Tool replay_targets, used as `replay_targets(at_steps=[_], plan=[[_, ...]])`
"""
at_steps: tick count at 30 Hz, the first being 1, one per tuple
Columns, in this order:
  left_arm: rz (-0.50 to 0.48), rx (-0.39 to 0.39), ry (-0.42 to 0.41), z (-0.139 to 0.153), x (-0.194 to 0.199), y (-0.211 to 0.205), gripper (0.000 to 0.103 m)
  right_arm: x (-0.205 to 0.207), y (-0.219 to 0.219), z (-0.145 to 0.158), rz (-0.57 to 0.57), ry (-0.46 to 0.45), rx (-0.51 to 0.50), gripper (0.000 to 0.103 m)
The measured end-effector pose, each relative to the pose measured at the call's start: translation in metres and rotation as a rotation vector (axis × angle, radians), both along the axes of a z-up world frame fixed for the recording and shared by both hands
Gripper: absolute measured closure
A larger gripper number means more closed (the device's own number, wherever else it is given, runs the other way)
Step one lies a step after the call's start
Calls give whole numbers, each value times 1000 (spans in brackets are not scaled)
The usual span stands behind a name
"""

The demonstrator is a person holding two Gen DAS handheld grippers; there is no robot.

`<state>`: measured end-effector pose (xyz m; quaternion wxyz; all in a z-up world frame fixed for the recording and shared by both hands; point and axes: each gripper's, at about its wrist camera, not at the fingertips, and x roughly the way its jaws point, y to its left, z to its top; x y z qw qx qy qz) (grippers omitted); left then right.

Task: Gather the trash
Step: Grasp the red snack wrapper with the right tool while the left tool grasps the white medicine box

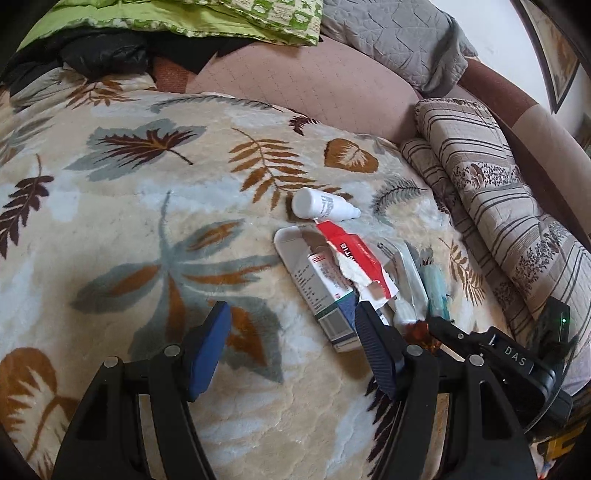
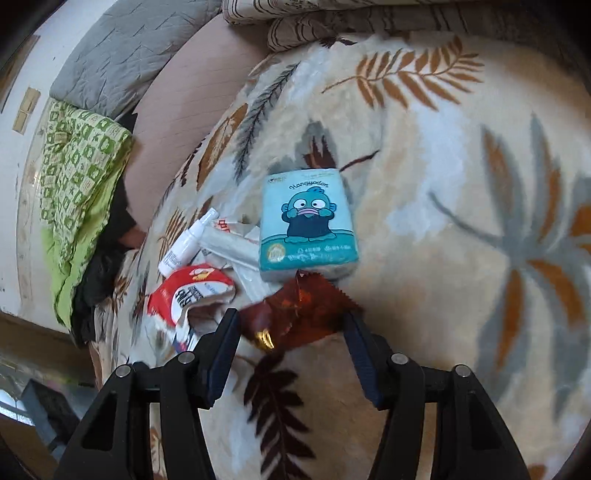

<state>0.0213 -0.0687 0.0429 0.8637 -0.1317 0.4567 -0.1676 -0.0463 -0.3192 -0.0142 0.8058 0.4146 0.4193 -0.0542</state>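
Note:
A pile of trash lies on a cream leaf-patterned blanket [image 1: 147,240]: a white spray bottle [image 1: 321,206], a torn red and white box [image 1: 351,258], a white and green carton [image 1: 321,295] and a clear plastic wrapper [image 1: 406,266]. My left gripper [image 1: 291,325] stands open just before the carton, holding nothing. In the right wrist view a crumpled amber foil wrapper [image 2: 299,314] lies between the spread fingers of my right gripper [image 2: 291,328], which is open. Behind it sit a teal tissue pack [image 2: 308,221], the spray bottle [image 2: 188,240] and a red and white bag [image 2: 192,291].
A folded striped blanket [image 1: 498,206] lies to the right of the pile. A grey quilted pillow [image 1: 399,40], green patterned bedding [image 1: 221,18] and a pink cushion [image 1: 314,85] lie beyond. The right gripper's body [image 1: 517,362] sits close beside my left one.

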Motion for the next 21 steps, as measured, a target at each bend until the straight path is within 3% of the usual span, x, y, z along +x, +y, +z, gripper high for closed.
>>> replay_targets(at_steps=[1, 4, 7, 14, 17, 18, 19, 21], plan=[[0, -3, 1, 0, 2, -2, 35, 3, 2, -2, 6, -16, -11, 40], [-11, -2, 20, -4, 9, -11, 35, 7, 1, -1, 26, -51, -17, 60], [-39, -7, 24, -5, 7, -24, 35, 0, -1, 9, 43, -88, -11, 71], [-85, 135, 18, -19, 10, -75, 33, -26, -9, 40, 14, -157, -99, 72], [-43, 266, -17, -24, 15, -90, 33, -33, -13, 48, 11, -175, -119, 72], [-39, 291, -23, -25, 17, -91, 36, -36, -14, 50, 10, -178, -140, 72], [-35, 299, -29, -27, 18, -89, 47, -38, -15, 52, 12, -181, -156, 72], [-29, 299, -20, -27, 20, -80, 53, -42, -16, 55, 11, -183, -198, 72]])
